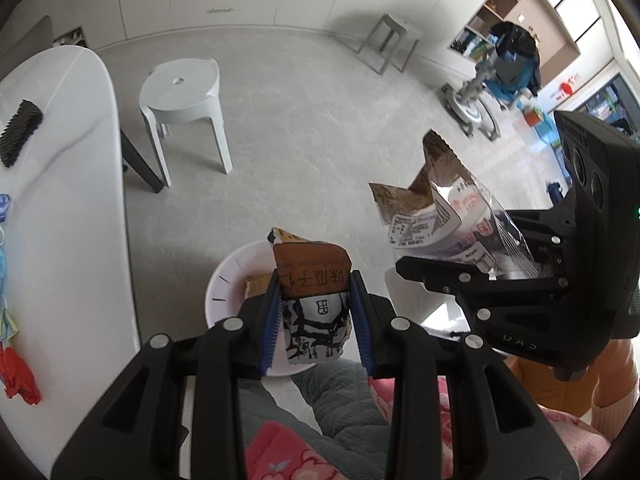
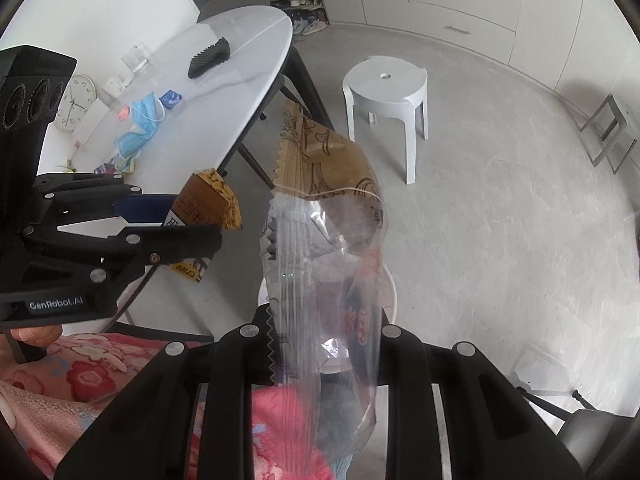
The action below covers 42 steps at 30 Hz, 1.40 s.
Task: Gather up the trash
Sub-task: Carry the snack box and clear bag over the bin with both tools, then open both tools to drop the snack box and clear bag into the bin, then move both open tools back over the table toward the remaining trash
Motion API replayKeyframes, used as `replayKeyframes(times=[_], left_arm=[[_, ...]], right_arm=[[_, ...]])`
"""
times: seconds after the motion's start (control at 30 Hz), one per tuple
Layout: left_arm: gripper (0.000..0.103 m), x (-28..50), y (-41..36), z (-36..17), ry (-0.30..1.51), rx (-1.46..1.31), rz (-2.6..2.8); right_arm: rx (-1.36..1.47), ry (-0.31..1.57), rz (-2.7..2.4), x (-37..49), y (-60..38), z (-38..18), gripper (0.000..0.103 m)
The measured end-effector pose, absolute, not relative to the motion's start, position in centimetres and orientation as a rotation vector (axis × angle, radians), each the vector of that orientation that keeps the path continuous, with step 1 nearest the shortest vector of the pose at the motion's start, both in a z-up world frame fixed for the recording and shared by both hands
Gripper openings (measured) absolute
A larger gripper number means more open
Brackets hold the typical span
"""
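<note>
My left gripper (image 1: 317,280) is shut on a brown snack packet (image 1: 312,276) and holds it above a white round bin (image 1: 224,292) on the floor; another wrapper lies in the bin. The packet also shows in the right wrist view (image 2: 208,204), with the left gripper (image 2: 208,224) around it. My right gripper (image 2: 324,328) is shut on a clear and brown plastic wrapper (image 2: 324,232) that stands up in front of the lens. In the left wrist view that wrapper (image 1: 444,208) sticks up from the right gripper (image 1: 416,264), right of the bin.
A white table (image 2: 240,52) holds blue face masks (image 2: 140,120), small wrappers, a clock (image 2: 76,100) and a black brush (image 2: 210,58). A white stool (image 1: 180,96) stands on the grey floor. A metal stool (image 1: 390,40) and shelves are farther back. My pink clothing fills the bottom.
</note>
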<state>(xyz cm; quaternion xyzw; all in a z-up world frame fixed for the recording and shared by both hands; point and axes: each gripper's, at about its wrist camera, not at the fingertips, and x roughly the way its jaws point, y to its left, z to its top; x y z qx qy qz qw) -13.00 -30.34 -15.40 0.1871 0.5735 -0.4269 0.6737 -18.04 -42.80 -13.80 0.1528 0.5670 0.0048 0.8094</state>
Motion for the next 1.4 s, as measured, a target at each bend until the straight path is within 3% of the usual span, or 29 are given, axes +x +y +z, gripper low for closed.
replayKeyframes(times=[0.03,0.1,0.3,0.8,0.87,0.93,1.0,1.17,1.4], left_arm=[[0.048,-13.1,-30.9,-15.7,1.298,0.436,-0.950],[0.072,-13.3,-31.2,-15.6,1.290,0.471,-0.933],[0.089,-13.9,-30.8,-14.8,1.248,0.498,-0.910],[0.092,-10.9,-26.2,-12.3,1.184,0.391,-0.767],[0.092,-10.6,-25.6,-12.3,1.185,0.383,-0.750],[0.092,-10.2,-25.2,-12.3,1.189,0.380,-0.733],[0.092,-9.9,-24.7,-12.2,1.189,0.369,-0.721],[0.092,-9.5,-24.0,-11.9,1.178,0.353,-0.699],[0.093,-9.0,-23.2,-11.8,1.181,0.338,-0.672]], right_arm=[[0.332,1.216,0.013,-18.1,-42.9,-14.0,0.024],[0.338,1.222,0.013,-18.5,-43.2,-14.2,0.024],[0.345,1.239,0.013,-18.5,-43.6,-14.7,0.024],[0.302,1.321,0.083,-16.7,-40.4,-17.5,0.026],[0.294,1.338,0.100,-16.4,-39.5,-18.0,0.037],[0.284,1.343,0.096,-15.9,-38.9,-18.3,0.079],[0.267,1.329,0.081,-15.7,-38.7,-18.0,0.092],[0.278,1.318,0.038,-14.8,-39.3,-17.5,0.100],[0.271,1.299,0.011,-13.2,-39.6,-16.8,0.100]])
